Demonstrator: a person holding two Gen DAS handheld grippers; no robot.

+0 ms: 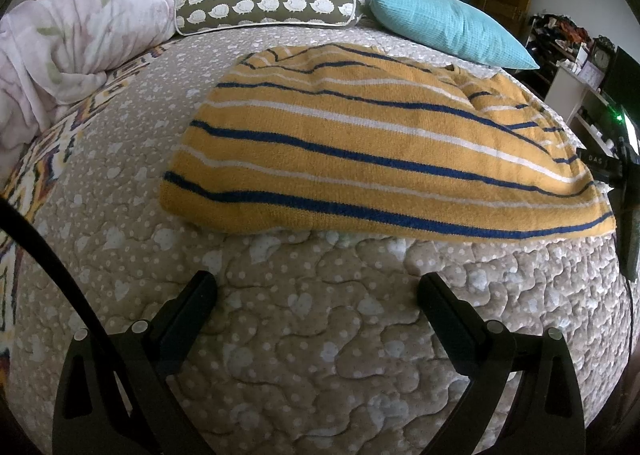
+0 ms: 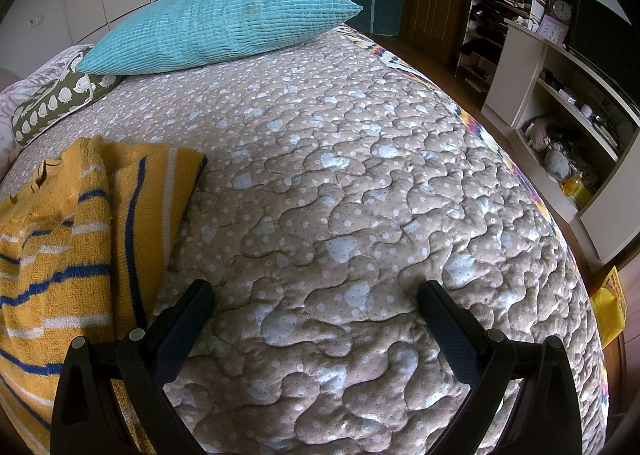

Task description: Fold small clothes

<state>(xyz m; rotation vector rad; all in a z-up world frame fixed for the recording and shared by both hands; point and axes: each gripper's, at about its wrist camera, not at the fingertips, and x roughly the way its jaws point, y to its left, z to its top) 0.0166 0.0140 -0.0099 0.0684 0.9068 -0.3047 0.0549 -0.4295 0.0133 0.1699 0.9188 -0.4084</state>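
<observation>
A yellow knit sweater (image 1: 372,147) with blue and white stripes lies folded on the beige quilted bedspread (image 1: 312,335). My left gripper (image 1: 318,287) is open and empty, hovering over bare quilt just in front of the sweater's near hem. In the right wrist view the same sweater (image 2: 80,223) lies at the left, a sleeve folded over its body. My right gripper (image 2: 316,295) is open and empty over the quilt (image 2: 360,195), its left finger (image 2: 188,315) beside the sweater's right edge.
A turquoise pillow (image 1: 448,27) and an olive hedgehog-print bolster (image 1: 268,7) lie at the head of the bed. A floral duvet (image 1: 68,39) is bunched at the left. A white shelf unit (image 2: 560,103) with clutter stands beyond the bed's right edge.
</observation>
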